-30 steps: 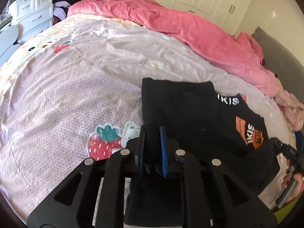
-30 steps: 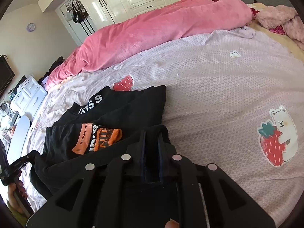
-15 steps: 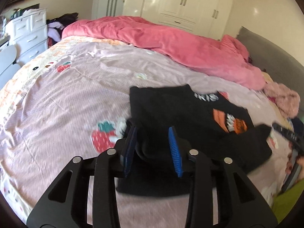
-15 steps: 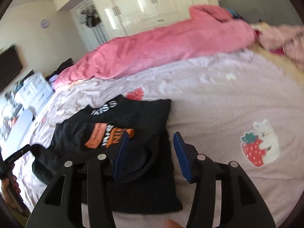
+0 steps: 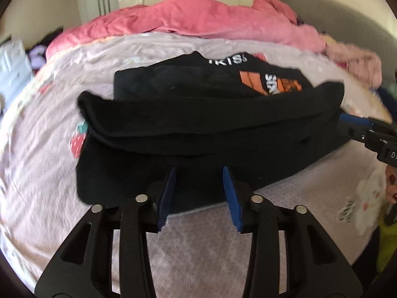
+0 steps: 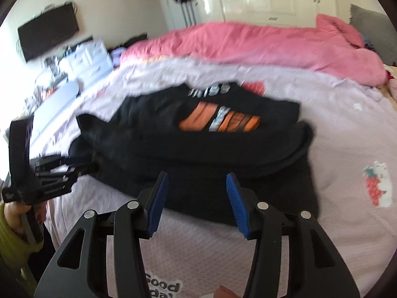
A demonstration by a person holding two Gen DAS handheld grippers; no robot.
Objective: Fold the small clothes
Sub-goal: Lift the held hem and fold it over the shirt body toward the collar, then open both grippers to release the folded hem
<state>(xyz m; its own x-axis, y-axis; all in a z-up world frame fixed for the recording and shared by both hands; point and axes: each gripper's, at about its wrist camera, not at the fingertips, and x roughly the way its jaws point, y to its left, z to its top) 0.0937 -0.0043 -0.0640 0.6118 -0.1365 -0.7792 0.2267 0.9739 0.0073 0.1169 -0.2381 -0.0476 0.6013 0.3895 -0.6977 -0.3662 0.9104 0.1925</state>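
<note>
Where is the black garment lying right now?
In both wrist views the black garment lies partly folded on the lilac bedsheet, just ahead of both open grippers, with the pink duvet behind it.

black garment, orange-white print | lilac bedsheet, strawberry motifs | pink duvet
</note>
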